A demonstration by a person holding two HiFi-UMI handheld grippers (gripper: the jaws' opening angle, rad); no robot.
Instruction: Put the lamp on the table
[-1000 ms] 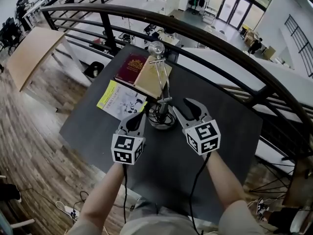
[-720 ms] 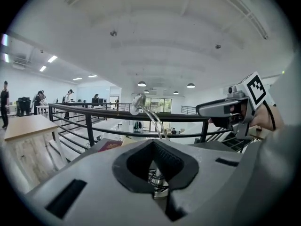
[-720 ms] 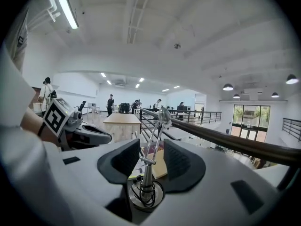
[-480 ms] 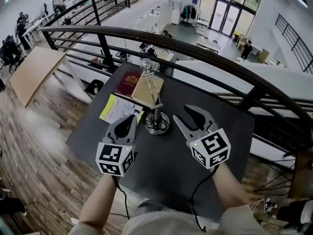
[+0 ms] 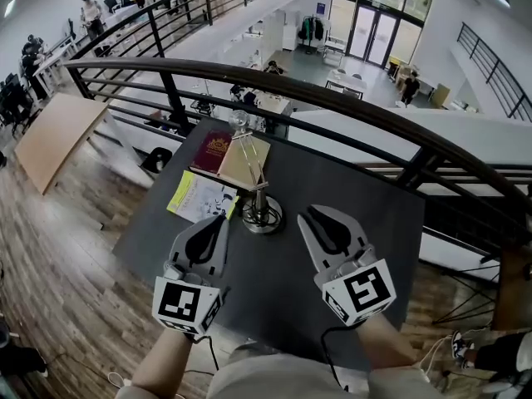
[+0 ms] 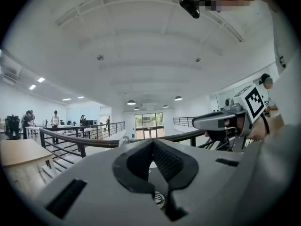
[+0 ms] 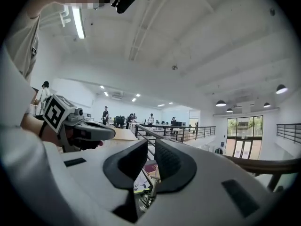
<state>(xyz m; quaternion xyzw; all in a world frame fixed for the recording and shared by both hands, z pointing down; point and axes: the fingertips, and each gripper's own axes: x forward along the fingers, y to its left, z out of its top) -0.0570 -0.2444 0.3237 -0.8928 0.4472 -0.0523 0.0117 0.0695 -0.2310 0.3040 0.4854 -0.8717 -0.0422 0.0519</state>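
Observation:
The lamp [image 5: 260, 210] stands upright on the dark table [image 5: 366, 206]: a round metal base, a thin arm and a small head [image 5: 241, 121] near the far edge. Nothing is holding it. My left gripper [image 5: 221, 219] hovers just left of the base, its jaws together and empty. My right gripper [image 5: 306, 214] hangs to the right of the base, its jaws closing with a narrow gap and nothing between them. In the right gripper view [image 7: 151, 147] the lamp base [image 7: 149, 192] shows through that gap, further off. The left gripper view [image 6: 152, 144] shows its pads meeting.
A maroon book [image 5: 214, 150], a tan book [image 5: 243, 158] and a yellow-white leaflet [image 5: 199, 196] lie on the table's far left part. A dark curved railing [image 5: 332, 98] runs just beyond the table, with a drop to the lower floor behind it.
Both grippers have drawn back from the lamp toward me. The right jaws have narrowed from wide open. The lamp stays standing where it was.

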